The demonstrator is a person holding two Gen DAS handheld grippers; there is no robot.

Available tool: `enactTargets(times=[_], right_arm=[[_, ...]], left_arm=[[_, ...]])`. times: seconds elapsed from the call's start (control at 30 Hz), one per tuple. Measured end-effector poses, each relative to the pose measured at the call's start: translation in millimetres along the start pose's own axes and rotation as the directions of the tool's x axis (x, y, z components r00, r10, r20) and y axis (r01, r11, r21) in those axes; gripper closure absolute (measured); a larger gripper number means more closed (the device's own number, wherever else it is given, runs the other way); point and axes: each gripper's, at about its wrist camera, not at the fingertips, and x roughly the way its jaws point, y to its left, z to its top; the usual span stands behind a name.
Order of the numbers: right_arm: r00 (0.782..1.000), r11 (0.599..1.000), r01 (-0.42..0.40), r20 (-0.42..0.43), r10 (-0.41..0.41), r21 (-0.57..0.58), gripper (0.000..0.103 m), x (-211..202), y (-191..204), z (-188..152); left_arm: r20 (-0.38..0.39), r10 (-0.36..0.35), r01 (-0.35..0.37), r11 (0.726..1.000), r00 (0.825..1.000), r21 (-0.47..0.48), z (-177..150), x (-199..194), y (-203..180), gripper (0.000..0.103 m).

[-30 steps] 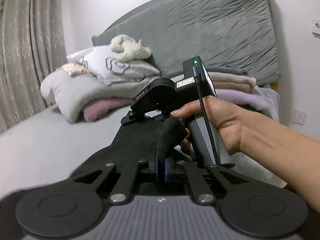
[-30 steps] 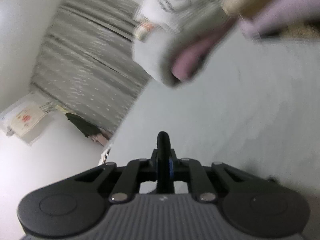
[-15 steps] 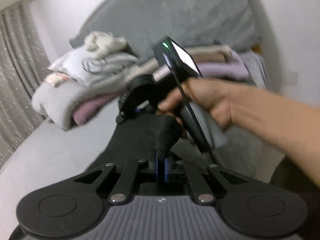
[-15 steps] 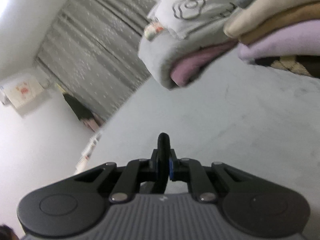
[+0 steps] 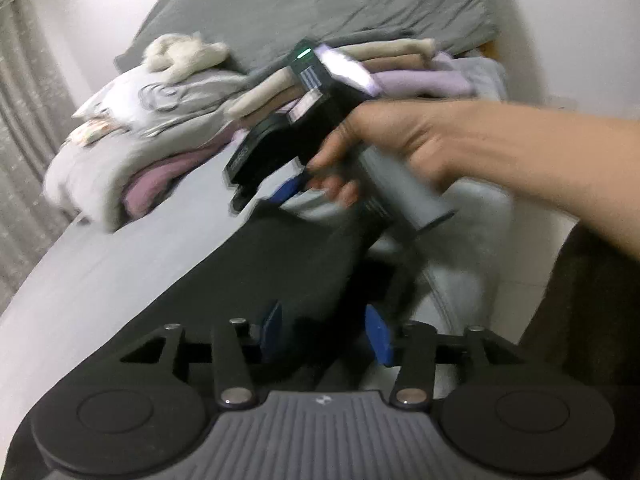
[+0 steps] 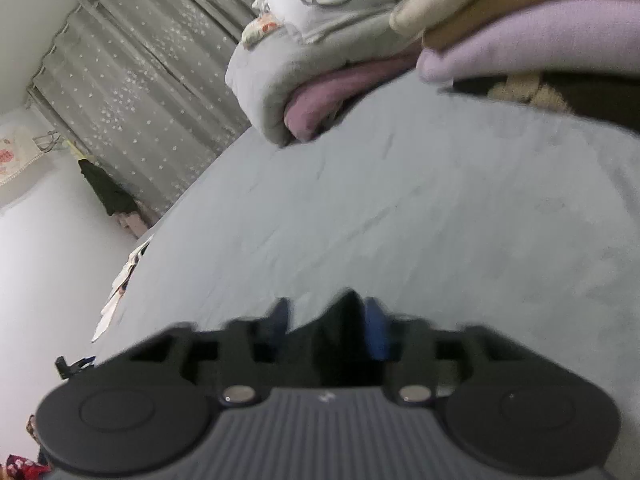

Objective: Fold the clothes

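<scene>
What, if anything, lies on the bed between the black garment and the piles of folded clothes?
Nothing visible: only bare grey sheet separates the black garment from the piles of folded clothes.

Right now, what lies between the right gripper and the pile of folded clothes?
Only bare grey sheet between the right gripper and the pile, in the right wrist view. Its jaws are opening, black cloth between them.
</scene>
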Motion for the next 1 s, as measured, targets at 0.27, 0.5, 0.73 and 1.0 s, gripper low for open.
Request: enactTargets(times=[0.27, 0.5, 0.73, 1.0], right_arm=[[1.000, 0.995, 0.017, -0.018, -0.019, -0.099, 0.051, -46.7, 14.9, -16.3], [0.999, 0.995, 0.036, -0.028, -0.039, -0.098, 0.046, -78.5, 20.0, -36.0], [1.000, 0.998, 0.019, -0.009, -0.020, -0.067, 0.045, -93.7, 25.3, -48.9], [0.999, 0.995, -0.017, 0.049, 0.022, -0.094, 0.046, -123.3, 27.5, -73.8]], left_arm=[[-0.054, 0.166, -0.171, 0.982, 0.985, -0.085, -71.5, -34.2, 64.7, 0.047], [-0.122, 0.232, -0.257, 0.926, 0.965, -0.276, -119.8, -61.0, 109.5, 0.046], [-0.226, 0.250, -0.337, 0.701, 0.942, -0.629, -173.3, -88.6, 162.8, 0.044], [-0.191, 0.217, -0.262, 0.369, 0.957, -0.892, -227.2, -107.2, 217.0, 0.045]])
